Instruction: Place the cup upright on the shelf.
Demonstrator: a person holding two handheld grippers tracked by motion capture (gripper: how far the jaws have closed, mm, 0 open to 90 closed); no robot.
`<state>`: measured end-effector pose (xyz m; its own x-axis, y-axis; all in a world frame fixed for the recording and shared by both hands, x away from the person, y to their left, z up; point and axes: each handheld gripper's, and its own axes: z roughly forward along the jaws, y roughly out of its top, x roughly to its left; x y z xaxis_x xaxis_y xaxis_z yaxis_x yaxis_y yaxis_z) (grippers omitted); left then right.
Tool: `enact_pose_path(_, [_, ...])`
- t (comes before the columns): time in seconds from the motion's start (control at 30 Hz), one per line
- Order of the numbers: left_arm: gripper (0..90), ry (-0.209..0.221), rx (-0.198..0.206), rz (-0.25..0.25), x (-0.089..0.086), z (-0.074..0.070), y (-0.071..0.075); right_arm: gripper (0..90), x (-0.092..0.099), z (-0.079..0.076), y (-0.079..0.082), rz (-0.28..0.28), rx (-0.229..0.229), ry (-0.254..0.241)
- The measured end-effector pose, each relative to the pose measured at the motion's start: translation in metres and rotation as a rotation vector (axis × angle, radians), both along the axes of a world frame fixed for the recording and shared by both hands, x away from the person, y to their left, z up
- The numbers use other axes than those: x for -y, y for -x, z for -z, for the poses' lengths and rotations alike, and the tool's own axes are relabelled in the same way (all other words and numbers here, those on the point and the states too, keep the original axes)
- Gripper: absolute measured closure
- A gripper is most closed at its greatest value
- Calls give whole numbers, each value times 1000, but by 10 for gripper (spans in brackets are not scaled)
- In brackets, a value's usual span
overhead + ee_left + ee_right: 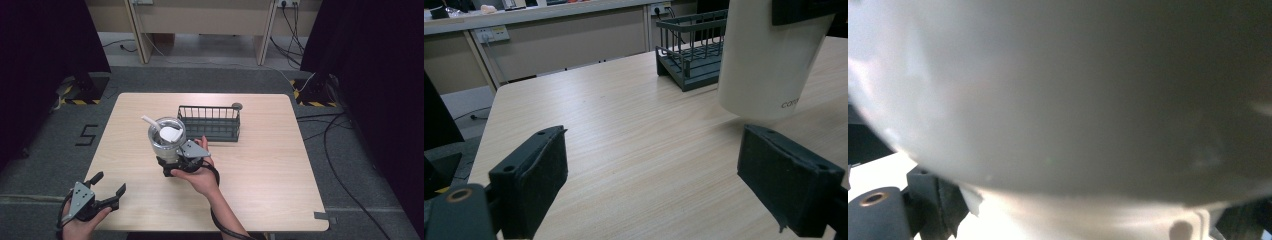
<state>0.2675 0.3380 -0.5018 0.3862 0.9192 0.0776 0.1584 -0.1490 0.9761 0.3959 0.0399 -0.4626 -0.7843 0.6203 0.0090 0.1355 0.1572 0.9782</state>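
Tumbler (pixel 167 137) pinched low in right gripper (pixel 176 161) jaws, lifted off the surface – probably bound for rack (pixel 210 122); left gripper (pixel 107 190) jaws spread, idle

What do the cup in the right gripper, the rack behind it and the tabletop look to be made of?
Cup: white matte body with a clear, glossy lid and straw, probably plastic. Rack: thin dark grey bars, likely coated metal wire. Table: pale wood-grain surface, matte, perhaps laminate. Right gripper clamps the cup.

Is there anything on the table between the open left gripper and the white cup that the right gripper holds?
No. In the left gripper view, bare table runs from the left gripper to the cup.
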Motion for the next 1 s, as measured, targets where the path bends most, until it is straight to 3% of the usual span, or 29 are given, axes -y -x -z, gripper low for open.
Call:
enact_pose_path(0.4, [121,3,-3,0,0,0,0,99,10,-11,-9,38,9,-9])
enact_pose_path(0.47, [121,3,-2,-1,0,0,0,99,12,-13,-11,44,-7,-22])
enact_pose_path(0.5, [122,3,-2,-1,0,0,0,99,14,-13,-13,37,27,-9])
enact_pose_path(0.53, [122,2,-3,-1,0,0,0,99,14,-13,-13,37,27,-9])
enact_pose_path(0.57, [122,3,-3,-1,0,0,0,99,15,-14,-13,51,-6,-24])
enact_pose_path(1.0, [122,4,-4,-2,0,0,0,99,27,-22,-22,95,-6,-31])
